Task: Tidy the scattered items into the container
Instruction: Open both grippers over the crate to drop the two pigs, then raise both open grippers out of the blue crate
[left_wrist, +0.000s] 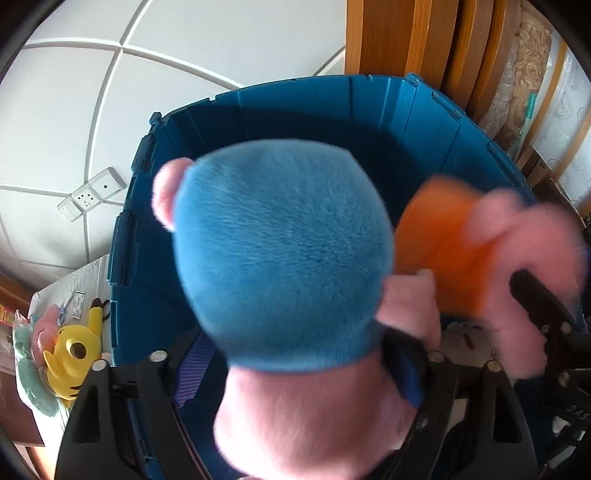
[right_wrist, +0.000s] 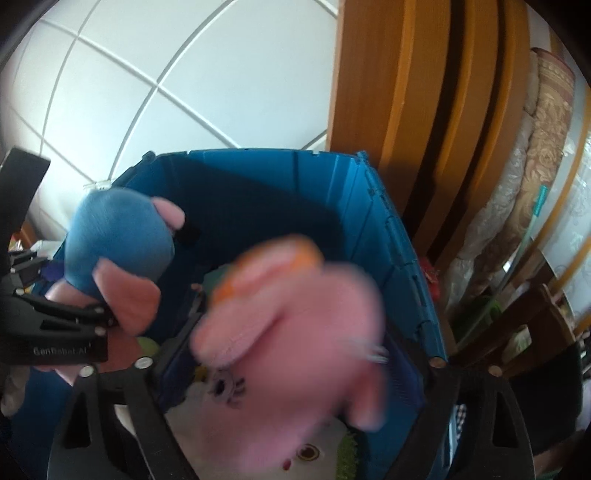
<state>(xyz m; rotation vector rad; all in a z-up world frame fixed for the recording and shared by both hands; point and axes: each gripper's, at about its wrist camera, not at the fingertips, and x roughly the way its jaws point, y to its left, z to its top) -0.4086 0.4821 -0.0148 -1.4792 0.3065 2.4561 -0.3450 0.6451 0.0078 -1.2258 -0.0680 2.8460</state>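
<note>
Pink-and-blue plush (left_wrist: 280, 266) filled the left view, pinched in the left gripper (left_wrist: 295, 373) over the blue bin (left_wrist: 369, 110).
Right gripper (right_wrist: 291, 369) pinched a blurred pink-orange plush (right_wrist: 295, 306) at the bin's 6 o'clock. Best released low and centred, clear of the rim; yellow plush (left_wrist: 74, 347) lay outside at 9 o'clock.

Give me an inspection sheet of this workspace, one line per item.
Surface: white tiled floor; a paper-covered patch at lower left.
Job's things: blue bin; pink plush in blue dress and pink plush in orange dress held over it; more plush inside.
Clutter: yellow plush, green plush, wall socket outside the bin.
Grippers: left gripper and right gripper each grip a plush.
Cables: nothing seen.
Surroundings: wooden door frame, rolled fabric.
</note>
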